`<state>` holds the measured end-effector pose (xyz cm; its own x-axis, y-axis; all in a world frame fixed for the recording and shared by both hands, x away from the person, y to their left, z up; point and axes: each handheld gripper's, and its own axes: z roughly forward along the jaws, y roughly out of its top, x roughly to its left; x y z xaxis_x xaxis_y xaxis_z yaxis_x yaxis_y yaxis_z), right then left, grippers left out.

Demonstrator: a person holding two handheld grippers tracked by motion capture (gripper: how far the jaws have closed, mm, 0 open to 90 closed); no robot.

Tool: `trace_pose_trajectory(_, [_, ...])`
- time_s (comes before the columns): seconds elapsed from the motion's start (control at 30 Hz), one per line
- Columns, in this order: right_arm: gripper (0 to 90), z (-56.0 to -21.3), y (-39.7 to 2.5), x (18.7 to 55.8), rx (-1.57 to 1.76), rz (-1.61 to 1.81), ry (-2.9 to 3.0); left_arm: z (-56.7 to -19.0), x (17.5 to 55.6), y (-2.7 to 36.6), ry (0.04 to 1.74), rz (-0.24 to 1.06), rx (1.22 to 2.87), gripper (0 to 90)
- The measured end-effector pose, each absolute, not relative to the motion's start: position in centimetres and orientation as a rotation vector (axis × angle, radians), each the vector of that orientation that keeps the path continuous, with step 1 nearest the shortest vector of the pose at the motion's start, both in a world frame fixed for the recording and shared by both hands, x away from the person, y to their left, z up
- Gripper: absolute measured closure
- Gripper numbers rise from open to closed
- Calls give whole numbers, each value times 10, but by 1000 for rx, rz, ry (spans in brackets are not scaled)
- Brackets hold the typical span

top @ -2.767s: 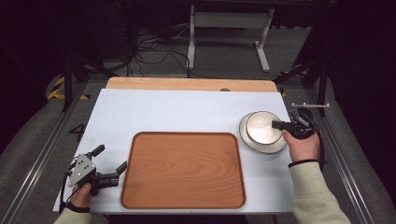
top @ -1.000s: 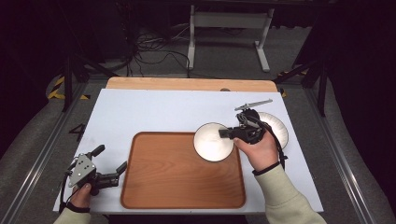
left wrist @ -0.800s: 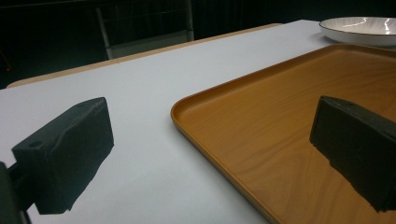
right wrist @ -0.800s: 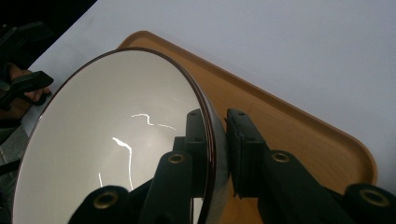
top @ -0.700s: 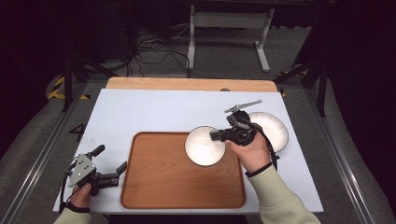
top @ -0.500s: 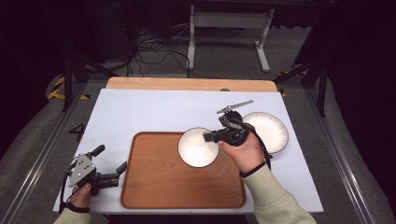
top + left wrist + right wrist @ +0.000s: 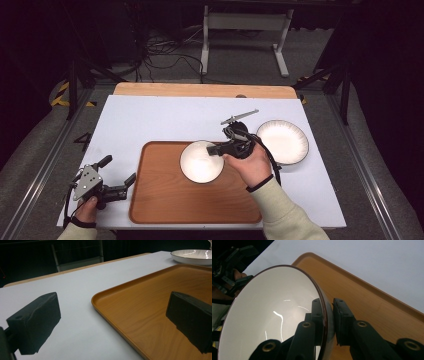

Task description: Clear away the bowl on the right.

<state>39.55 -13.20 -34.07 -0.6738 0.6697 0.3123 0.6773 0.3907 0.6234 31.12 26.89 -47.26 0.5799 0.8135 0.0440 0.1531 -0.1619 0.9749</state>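
The right gripper (image 7: 216, 149) holds a white bowl (image 7: 201, 161) by its rim. In the right gripper view, the rim of the bowl (image 7: 272, 315) passes between the two black jaws: one jaw lies against the inner white face, the other against the dark outer wall. The jaws are narrow, closed on the rim with only the wall thickness between them. The bowl is tilted, its open side turned away from the outer jaw.

In the high view, the bowl is over the far right part of the wooden tray (image 7: 165, 195), crossing the tray's far edge. Whether the bowl's base touches the tray cannot be told. The right hand (image 7: 250, 162) grips the gripper body just to the right of the bowl.

A second bowl, white with a dark rim (image 7: 282, 141), rests on the worktop (image 7: 150, 120) to the right of the tray, near the right hand and apart from the held bowl.

The left gripper (image 7: 119, 175) sits at the near left corner of the worktop, just beside the tray's left edge, held by the left hand (image 7: 87, 207). In the left gripper view, its jaws are wide apart with nothing between them; one jaw stands over the bare worktop (image 7: 75, 290), the other over the tray (image 7: 140, 305). The second bowl (image 7: 192, 256) appears beyond the tray's far edge.
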Motion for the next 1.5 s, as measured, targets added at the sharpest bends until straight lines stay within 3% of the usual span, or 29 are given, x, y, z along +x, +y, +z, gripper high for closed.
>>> trace_pose_trajectory(0.73, [797, -397, -112, 407, -1308, -1043, -2549, -473, 311, 269, 817, 715, 1660, 3])
trace_pose_trajectory(1.5, [790, -417, -114, 415, -1353, -975, -2545, -473, 311, 269, 818, 716, 1662, 2])
